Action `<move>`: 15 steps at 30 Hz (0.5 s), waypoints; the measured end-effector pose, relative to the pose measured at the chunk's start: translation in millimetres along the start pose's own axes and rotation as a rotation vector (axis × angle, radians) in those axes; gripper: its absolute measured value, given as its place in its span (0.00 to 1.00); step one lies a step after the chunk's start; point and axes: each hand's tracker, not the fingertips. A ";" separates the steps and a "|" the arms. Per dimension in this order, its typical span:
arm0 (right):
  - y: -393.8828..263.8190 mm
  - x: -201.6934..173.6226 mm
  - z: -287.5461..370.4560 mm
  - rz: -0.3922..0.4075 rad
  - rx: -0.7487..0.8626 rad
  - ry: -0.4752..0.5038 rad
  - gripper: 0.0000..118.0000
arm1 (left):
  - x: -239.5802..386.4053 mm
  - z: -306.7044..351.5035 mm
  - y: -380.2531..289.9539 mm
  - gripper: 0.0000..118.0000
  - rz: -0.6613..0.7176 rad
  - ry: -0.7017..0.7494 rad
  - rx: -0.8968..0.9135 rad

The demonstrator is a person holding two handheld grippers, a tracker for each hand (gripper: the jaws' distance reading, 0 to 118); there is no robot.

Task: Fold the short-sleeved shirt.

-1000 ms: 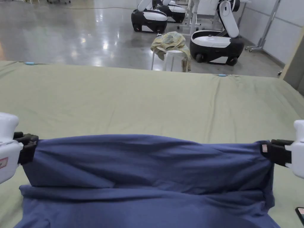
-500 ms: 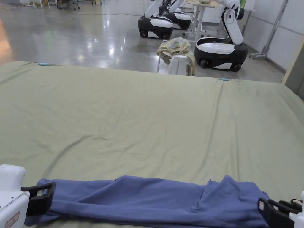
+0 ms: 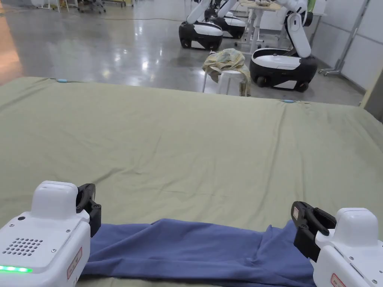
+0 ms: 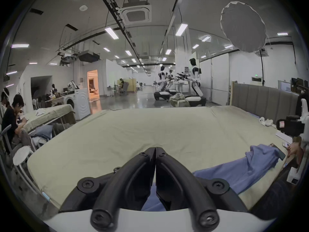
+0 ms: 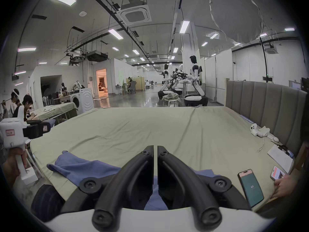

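Olive-green bedsheet point(image 3: 194, 149) spreads wide. Left gripper point(image 4: 155, 153) has jaws pressed together, empty; right gripper point(image 5: 155, 152) likewise, a hairline gap between tips. Below both, the crumpled blue short-sleeved shirt point(image 3: 198, 250) lies along the sheet's near edge.

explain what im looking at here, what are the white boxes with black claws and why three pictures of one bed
The white boxes are two handheld grippers, tools a person carries, each with two black jaws. One picture comes from a camera on the person's head: the left gripper and right gripper sit at the ends of a blue short-sleeved shirt. The other two pictures come from cameras riding on each gripper, looking out past its own jaws. The shirt lies bunched in a long strip on a bed's green sheet. Both grippers' jaws are closed and raised off the shirt, holding nothing. A phone lies near the right one.
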 end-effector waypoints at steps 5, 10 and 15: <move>0.1 -8.0 -0.4 0.005 -0.020 0.009 0.05 | -53.7 12.3 -2.5 0.04 0.113 0.031 -0.090; -9.4 -27.6 -4.9 0.018 -0.072 0.031 0.05 | -134.4 7.8 -19.9 0.92 0.280 -0.004 -0.297; -21.5 -56.7 -11.0 0.012 -0.122 0.065 0.05 | -195.3 -13.4 -58.3 0.91 0.692 -0.324 -0.481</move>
